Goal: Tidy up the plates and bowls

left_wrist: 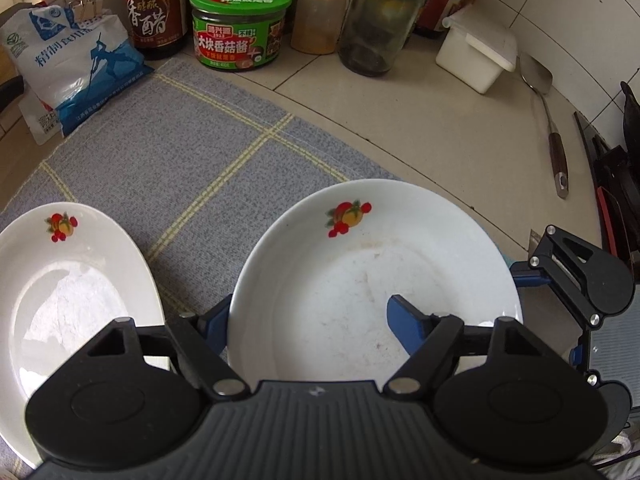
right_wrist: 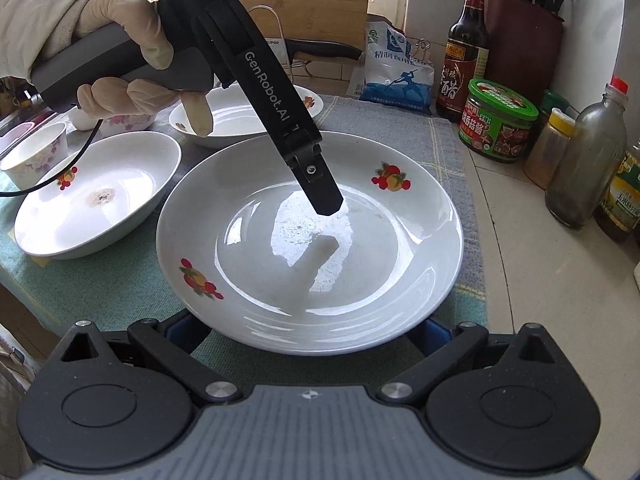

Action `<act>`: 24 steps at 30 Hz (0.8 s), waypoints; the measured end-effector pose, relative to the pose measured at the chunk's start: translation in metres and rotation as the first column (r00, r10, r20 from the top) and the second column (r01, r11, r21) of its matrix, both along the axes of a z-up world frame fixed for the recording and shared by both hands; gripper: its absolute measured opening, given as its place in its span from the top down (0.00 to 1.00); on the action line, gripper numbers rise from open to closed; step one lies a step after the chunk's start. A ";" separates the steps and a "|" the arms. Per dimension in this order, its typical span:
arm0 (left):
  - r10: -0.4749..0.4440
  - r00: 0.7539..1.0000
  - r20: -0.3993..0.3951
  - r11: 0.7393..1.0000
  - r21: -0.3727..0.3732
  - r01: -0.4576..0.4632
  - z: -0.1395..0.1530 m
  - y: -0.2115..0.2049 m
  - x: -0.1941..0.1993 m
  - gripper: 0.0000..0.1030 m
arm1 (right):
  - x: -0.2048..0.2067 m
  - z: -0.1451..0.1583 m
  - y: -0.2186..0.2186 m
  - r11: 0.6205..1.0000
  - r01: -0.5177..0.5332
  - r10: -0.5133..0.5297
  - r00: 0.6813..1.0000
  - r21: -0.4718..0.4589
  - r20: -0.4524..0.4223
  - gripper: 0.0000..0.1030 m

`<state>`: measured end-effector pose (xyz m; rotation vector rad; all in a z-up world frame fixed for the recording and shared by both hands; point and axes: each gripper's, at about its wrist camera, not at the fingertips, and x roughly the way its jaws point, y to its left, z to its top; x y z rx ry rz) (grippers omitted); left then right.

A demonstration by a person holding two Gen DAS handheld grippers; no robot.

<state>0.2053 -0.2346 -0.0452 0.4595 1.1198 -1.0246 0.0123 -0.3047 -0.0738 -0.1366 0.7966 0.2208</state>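
A white plate with fruit prints (left_wrist: 372, 272) lies on the checked cloth; it also shows in the right wrist view (right_wrist: 312, 240). My left gripper (left_wrist: 308, 320) is open and straddles its rim, one blue finger (left_wrist: 404, 326) inside the plate, the other outside on the left. In the right wrist view that finger (right_wrist: 320, 188) reaches down into the plate. My right gripper (right_wrist: 308, 330) is open, its fingers low at either side of the plate's near rim, mostly hidden under it. A second fruit plate (left_wrist: 68, 300) lies left; it also shows in the right wrist view (right_wrist: 100, 196).
A third plate (right_wrist: 248, 120) and flowered bowls (right_wrist: 36, 152) stand behind on the cloth (left_wrist: 180, 152). Along the wall: salt bag (left_wrist: 76, 68), vinegar bottle (left_wrist: 154, 8), green jar (left_wrist: 240, 24), glass bottle (left_wrist: 380, 16), white box (left_wrist: 476, 52). A spatula (left_wrist: 548, 120) lies right.
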 end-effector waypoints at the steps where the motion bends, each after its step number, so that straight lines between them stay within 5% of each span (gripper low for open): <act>1: 0.003 1.000 0.002 1.000 -0.005 -0.003 0.001 -0.002 0.003 0.24 | 0.003 0.001 -0.002 1.000 -0.001 0.001 1.000 -0.004 0.002 0.00; 24: 0.031 0.999 0.022 0.999 -0.024 -0.030 -0.012 -0.047 0.058 0.24 | 0.066 -0.006 -0.047 1.000 0.003 -0.003 1.000 -0.010 -0.023 0.00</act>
